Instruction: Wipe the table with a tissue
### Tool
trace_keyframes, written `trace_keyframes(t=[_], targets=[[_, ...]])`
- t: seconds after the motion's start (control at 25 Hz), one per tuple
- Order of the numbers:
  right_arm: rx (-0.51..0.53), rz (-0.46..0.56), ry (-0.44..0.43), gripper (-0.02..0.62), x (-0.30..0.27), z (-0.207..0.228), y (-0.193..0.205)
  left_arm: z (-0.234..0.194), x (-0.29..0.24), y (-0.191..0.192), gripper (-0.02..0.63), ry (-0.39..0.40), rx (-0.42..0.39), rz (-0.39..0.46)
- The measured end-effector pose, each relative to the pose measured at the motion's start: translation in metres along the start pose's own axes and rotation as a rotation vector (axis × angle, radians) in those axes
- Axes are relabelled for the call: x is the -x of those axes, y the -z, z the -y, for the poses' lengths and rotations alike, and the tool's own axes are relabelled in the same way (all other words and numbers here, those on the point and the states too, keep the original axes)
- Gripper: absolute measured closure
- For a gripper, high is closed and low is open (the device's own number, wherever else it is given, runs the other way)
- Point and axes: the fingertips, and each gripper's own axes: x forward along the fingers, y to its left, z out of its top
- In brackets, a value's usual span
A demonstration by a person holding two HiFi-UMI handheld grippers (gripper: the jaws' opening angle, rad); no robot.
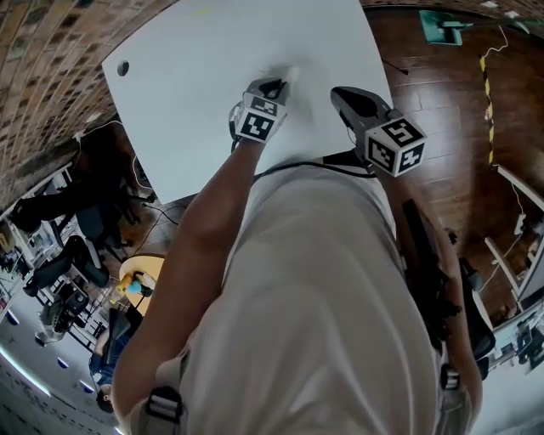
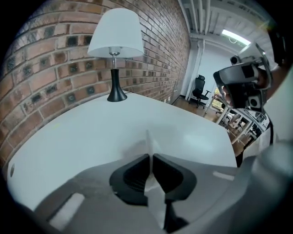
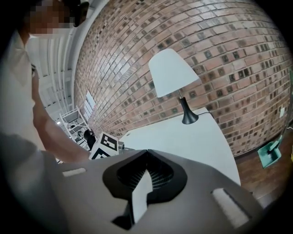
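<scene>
A white table fills the upper head view. My left gripper points down at its middle and is shut on a thin white tissue. In the left gripper view the jaws pinch the tissue, which stands up as a thin sheet past the tips, just over the tabletop. My right gripper hovers to the right of it above the table, shut, with nothing showing past its tips. The left gripper's marker cube shows in the right gripper view.
A lamp with a white shade and black base stands at the table's far end by the brick wall. The tabletop has a small round hole. A teal dustpan lies on the wooden floor to the right.
</scene>
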Motion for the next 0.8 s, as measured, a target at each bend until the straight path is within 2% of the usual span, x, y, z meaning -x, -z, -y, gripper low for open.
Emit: trace_keyframes(t=[0.2, 0.28, 0.44, 0.68, 0.8], targets=[[-0.009, 0.001, 0.005, 0.588, 0.003, 0.008, -0.003, 0.002, -0.005, 0.0, 0.574, -0.003, 0.013, 0.014], [-0.009, 0.002, 0.002, 0.588, 0.0, 0.009, -0.005, -0.002, -0.005, 0.0, 0.574, -0.009, 0.048, 0.032], [-0.004, 0.0, -0.008, 0.588, -0.004, 0.007, -0.007, -0.023, -0.002, 0.001, 0.574, -0.063, 0.14, 0.056], [0.0, -0.011, -0.008, 0.588, -0.006, 0.003, -0.005, -0.054, 0.007, 0.007, 0.574, -0.127, 0.17, 0.07], [0.001, -0.015, -0.009, 0.588, -0.007, 0.002, -0.003, -0.072, 0.014, 0.012, 0.574, -0.179, 0.234, 0.086]])
